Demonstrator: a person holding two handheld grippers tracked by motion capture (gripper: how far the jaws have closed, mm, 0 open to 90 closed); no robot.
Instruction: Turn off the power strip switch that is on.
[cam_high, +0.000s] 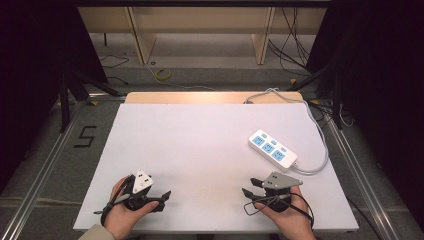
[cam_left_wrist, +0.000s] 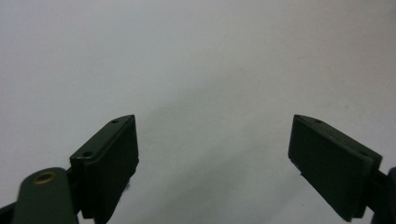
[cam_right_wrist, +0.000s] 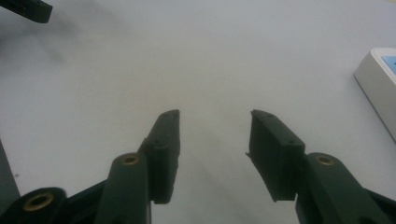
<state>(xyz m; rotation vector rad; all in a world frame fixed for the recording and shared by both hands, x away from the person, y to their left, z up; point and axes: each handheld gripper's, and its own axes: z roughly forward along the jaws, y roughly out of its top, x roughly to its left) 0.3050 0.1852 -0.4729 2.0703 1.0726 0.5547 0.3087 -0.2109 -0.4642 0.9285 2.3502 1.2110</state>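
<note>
White table top, matte and flat, lit from above; dark floor and wooden furniture legs beyond its far edge. White power strip lies flat on the right half of the table, set at a slant, three blue socket faces up, its grey cord looping off its near-right end and running back along the right edge toward the far side. Same strip's corner shows at the right edge of the right gripper view. Both hands rest at the near edge, well apart from each other. Left gripper sits at near left, tips pointing toward table centre; in its own view jaws spread wide, nothing between, bare white surface ahead. Right gripper sits at near right, just short of the strip, not touching it; in its own view jaws spread apart, gap empty.
</note>
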